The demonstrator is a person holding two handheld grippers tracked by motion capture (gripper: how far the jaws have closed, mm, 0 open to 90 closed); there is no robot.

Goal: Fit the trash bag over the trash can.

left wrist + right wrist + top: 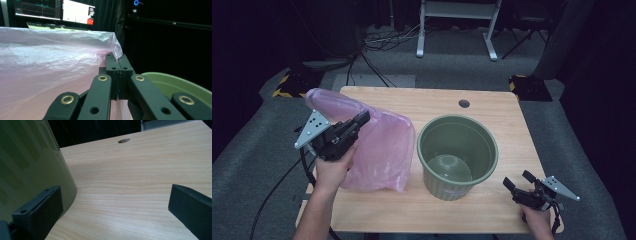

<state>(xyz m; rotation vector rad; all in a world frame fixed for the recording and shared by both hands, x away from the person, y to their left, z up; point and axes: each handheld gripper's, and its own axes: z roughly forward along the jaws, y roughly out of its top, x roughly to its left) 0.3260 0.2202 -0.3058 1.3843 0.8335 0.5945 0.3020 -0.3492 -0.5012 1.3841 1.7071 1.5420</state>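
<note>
A thin pink plastic bag (377, 145) hangs over the left half of the wooden table (492, 100), its lower edge resting on the wood. My left gripper (362, 119) is shut on the bag's upper edge; in the left gripper view the jaws are pressed together on a corner of the bag (115, 47). An olive green bin (458, 155) stands upright and empty at mid-table, right of the bag. My right gripper (518, 180) is open near the table's front right edge, just right of the bin (27, 165), its fingers (40, 212) apart over bare wood.
A round cable hole (464, 103) sits near the table's far edge. Beyond the table are a white desk frame (457, 25), floor cables and dark curtains. Monitors (55, 10) glow behind the bag in the left gripper view.
</note>
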